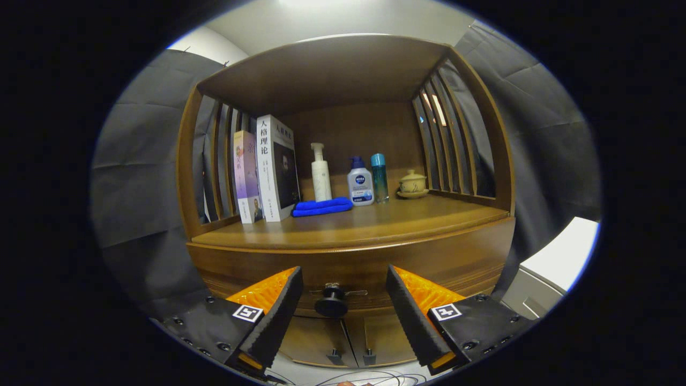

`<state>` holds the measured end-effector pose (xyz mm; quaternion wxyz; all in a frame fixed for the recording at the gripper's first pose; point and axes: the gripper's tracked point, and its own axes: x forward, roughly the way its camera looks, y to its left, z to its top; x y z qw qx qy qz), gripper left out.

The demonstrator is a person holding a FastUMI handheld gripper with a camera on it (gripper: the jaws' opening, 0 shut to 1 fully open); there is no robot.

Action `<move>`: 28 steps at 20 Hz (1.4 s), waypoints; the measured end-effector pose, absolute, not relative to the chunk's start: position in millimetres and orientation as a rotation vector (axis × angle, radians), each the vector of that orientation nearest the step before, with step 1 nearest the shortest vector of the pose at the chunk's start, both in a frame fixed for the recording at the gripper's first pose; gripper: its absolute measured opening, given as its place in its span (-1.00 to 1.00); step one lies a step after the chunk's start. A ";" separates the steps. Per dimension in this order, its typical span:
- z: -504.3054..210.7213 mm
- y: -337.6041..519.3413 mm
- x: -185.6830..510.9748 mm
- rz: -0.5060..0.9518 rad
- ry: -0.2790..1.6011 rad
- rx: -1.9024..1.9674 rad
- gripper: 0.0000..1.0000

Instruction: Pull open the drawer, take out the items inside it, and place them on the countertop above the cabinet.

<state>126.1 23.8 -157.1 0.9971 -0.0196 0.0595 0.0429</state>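
Gripper: the gripper (343, 316) is spread wide and holds nothing; its fingers flank the drawer knob (331, 303) without touching it, probably lined up for a pull.
Drawer: the drawer (429, 265) sits shut under the countertop (375, 220), so its contents are hidden.
Countertop: two books (268, 171), a blue cloth (321, 207), a pump bottle (320, 174), two further bottles and a lidded cup (412, 183) stand toward the back, leaving the front bare for items.
Unclear: lower cabinet doors (343, 338) are partly cut off.

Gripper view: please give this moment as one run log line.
drawer: closed | knob: between open tongs, untouched | countertop: books, cloth, bottles, teapot
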 end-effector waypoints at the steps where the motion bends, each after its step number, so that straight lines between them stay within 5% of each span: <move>1: -161.3 25.4 127.8 0.088 0.126 -0.041 0.96; 16: -223.8 31.4 157.0 0.079 0.235 -0.122 0.95; 23: -233.8 43.6 161.4 0.105 0.269 -0.109 0.46; 26: -232.9 34.8 160.7 0.082 0.287 -0.078 -0.03; 28: -234.6 34.7 161.3 0.082 0.294 -0.072 -0.15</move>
